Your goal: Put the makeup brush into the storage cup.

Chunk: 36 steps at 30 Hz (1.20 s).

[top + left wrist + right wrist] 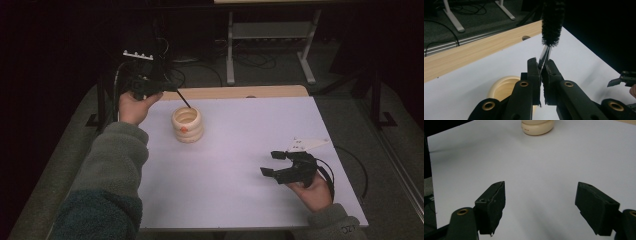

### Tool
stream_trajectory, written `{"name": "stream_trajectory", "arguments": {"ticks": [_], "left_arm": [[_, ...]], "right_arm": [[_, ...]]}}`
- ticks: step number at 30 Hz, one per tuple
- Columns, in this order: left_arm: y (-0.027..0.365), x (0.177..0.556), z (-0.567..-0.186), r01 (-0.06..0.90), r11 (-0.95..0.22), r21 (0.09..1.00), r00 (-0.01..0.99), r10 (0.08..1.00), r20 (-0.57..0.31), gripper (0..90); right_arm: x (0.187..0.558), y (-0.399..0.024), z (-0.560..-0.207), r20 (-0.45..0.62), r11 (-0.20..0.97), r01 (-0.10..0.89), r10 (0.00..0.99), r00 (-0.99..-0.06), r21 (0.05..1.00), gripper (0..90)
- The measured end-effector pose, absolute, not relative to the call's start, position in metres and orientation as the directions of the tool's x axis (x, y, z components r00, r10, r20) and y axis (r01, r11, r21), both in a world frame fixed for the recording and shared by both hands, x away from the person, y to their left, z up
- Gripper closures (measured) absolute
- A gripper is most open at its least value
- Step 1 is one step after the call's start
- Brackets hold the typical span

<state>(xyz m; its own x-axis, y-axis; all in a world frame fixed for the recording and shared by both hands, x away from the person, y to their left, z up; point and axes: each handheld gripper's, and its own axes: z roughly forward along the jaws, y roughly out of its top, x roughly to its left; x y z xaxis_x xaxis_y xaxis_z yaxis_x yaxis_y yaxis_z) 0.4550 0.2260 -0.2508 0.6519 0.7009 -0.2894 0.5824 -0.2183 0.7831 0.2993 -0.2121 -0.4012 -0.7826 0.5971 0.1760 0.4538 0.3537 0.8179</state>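
the white table takes up most of the scene, its wooden far edge bare, and almost all of it is free, which leaves both hands room to work.

toward the far left sits a cream ribbed cup, upright and open at the top, with a small orange mark on its side (the right gripper view catches its base at the top edge). it stands just in front of the left hand, probably so a tool can go straight down into it.

the left gripper has its jaws closed on the twisted wire stem of a black bottle brush. in the high view the brush slants down toward the cup's mouth; whether the tip is inside yet is hard to tell. my guess is the inside of the cup is about to be scrubbed.

the right gripper rests near the right edge, well apart from the cup, jaws spread wide and holding nothing, likely waiting to steady the cup.
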Motion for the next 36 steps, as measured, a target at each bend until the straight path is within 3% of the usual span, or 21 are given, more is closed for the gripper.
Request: {"name": "stream_trajectory", "arguments": {"ticks": [36], "left_arm": [[0.233, 0.458, -0.305, 0.647, -0.168, 0.744, 0.563, 0.763, -0.317, 84.9]], "right_arm": [[0.297, -0.210, -0.401, 0.164, 0.362, 0.447, 0.598, -0.785, 0.818, 23.1]]}}
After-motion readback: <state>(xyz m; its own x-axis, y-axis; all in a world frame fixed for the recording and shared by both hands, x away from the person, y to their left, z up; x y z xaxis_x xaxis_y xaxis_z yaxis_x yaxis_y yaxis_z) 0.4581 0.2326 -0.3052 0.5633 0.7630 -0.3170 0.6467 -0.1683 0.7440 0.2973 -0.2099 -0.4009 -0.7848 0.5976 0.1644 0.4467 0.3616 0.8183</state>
